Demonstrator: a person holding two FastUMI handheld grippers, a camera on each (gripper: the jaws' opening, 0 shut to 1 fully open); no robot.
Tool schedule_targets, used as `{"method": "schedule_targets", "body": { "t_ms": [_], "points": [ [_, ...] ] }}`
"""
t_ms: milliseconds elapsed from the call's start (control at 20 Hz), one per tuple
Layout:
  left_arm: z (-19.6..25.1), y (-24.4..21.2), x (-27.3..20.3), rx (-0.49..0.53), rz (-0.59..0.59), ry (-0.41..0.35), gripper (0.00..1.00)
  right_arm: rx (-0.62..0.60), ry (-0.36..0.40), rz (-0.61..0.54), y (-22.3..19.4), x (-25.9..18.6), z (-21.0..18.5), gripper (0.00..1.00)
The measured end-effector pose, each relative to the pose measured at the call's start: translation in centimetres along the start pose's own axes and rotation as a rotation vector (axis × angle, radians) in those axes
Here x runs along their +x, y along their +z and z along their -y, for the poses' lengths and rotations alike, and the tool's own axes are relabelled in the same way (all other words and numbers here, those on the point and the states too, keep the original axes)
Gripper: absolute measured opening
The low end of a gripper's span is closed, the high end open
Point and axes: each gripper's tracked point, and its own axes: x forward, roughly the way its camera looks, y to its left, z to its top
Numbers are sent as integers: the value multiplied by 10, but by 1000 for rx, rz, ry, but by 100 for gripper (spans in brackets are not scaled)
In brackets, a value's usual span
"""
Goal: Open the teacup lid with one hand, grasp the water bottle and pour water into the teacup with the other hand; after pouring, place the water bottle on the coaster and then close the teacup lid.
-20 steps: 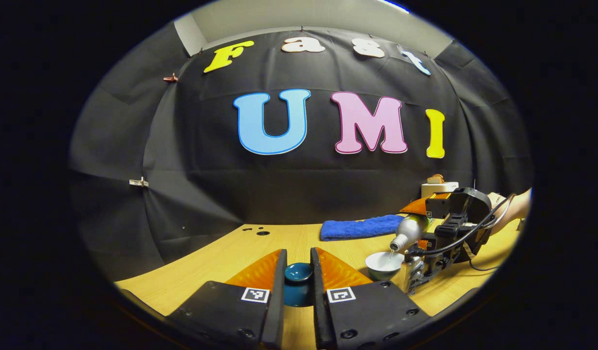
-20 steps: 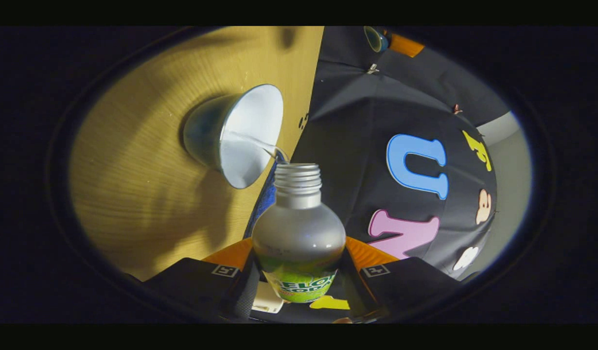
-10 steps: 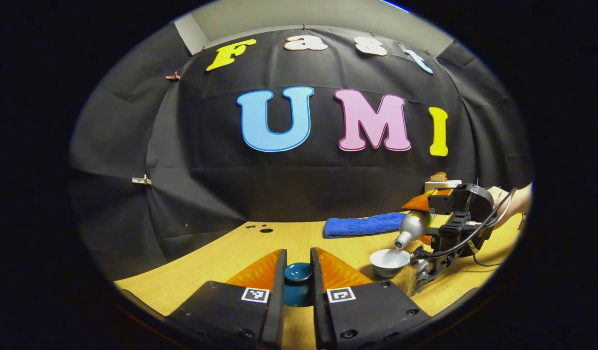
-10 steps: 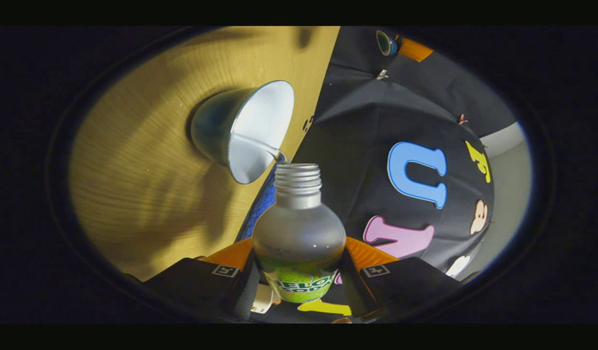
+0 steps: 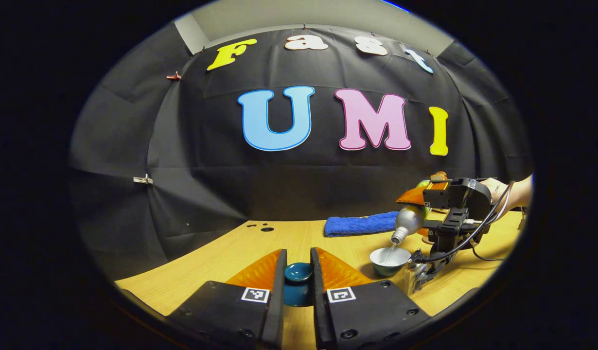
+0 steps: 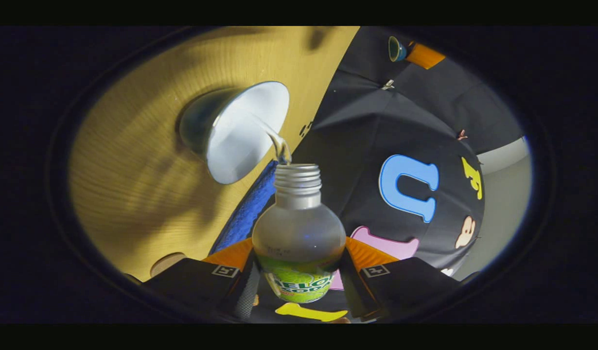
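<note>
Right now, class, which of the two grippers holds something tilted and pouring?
The right gripper: its water bottle tips, streaming water into the teacup. The left gripper holds the teacup lid level.

in the left gripper view the lid [image 5: 298, 272] sits between the left gripper [image 5: 298, 278] fingers. to its right the teacup [image 5: 389, 259] stands on the table [image 5: 299, 240]; the water bottle [image 5: 409, 221] tilts above it, the towel [image 5: 360, 225] behind.
</note>
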Motion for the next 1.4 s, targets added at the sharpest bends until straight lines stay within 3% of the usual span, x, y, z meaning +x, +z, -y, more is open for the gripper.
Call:
{"method": "schedule_targets", "body": {
  "t_ms": [450, 1400],
  "points": [
    [6, 5, -2, 0, 7, -13, 29, -105, -76, -15, -10, -4, 17, 76],
    [7, -7, -8, -37, -21, -20, 29, -99, -69, -3, 2, -6, 21, 76]
  ]
}}
